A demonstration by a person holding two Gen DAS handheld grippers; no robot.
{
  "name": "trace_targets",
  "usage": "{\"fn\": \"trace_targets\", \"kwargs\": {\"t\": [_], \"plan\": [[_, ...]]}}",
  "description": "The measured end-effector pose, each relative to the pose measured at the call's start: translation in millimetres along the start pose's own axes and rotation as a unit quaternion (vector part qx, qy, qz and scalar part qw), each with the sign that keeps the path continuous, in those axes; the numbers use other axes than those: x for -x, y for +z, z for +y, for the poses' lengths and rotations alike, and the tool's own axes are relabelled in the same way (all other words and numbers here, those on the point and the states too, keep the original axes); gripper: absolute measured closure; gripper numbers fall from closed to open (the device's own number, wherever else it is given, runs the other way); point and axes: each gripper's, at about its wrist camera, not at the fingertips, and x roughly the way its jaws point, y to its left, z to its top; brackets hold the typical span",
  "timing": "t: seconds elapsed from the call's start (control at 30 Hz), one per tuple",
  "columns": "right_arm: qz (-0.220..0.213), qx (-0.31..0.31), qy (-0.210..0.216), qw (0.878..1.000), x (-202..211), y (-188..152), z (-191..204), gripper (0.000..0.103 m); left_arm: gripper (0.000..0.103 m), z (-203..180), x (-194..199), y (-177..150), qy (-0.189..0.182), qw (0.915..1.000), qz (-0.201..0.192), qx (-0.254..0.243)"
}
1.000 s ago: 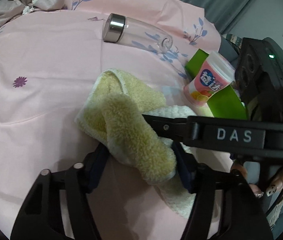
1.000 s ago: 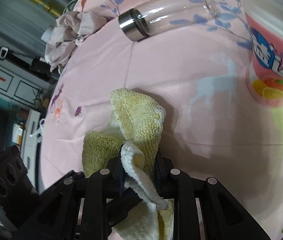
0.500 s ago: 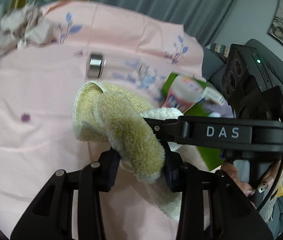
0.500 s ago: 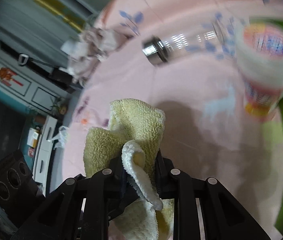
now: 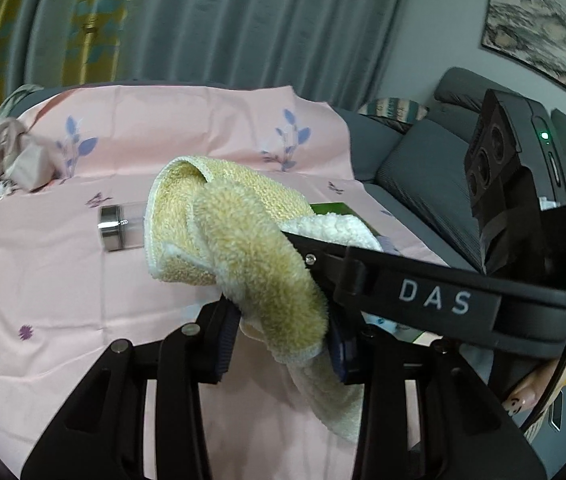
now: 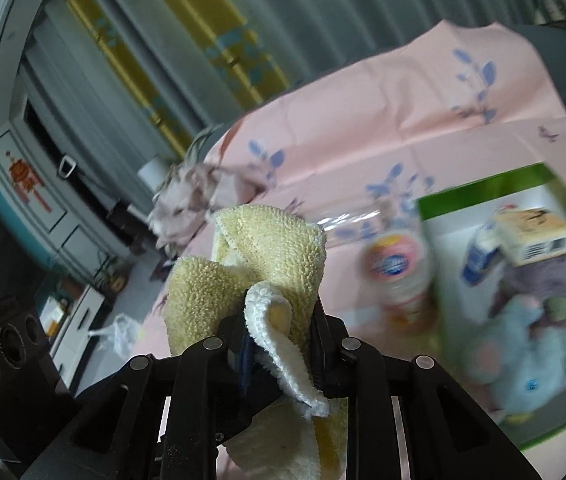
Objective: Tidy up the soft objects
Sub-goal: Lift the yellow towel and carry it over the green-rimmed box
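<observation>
Yellow terry towel (image 5: 243,240) is pinched by your left gripper (image 5: 283,344) and right gripper (image 6: 281,348), clear of the pink sheet (image 5: 63,280).

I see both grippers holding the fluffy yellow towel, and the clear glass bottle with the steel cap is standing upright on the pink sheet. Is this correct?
Not quite. The clear glass bottle with the steel cap lies on its side on the pink sheet, as the left wrist view shows. The rest holds: the left gripper and right gripper both grip the fluffy yellow towel.
</observation>
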Motion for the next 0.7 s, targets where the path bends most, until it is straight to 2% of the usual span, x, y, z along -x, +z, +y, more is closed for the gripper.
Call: {"fn": "trace_targets", "kwargs": {"t": [0.37,0.7], "plan": [[-0.069,-0.055,-0.033,0.996,42,17,-63,0.078,0.066,-53,-44,21,-0.029,0.9984,0.000,-0.049],[-0.102,-0.116,-0.069,0.986,60,17,-127,0.078,0.066,-92,-96,25,-0.069,0.9947,0.036,-0.067]]}}
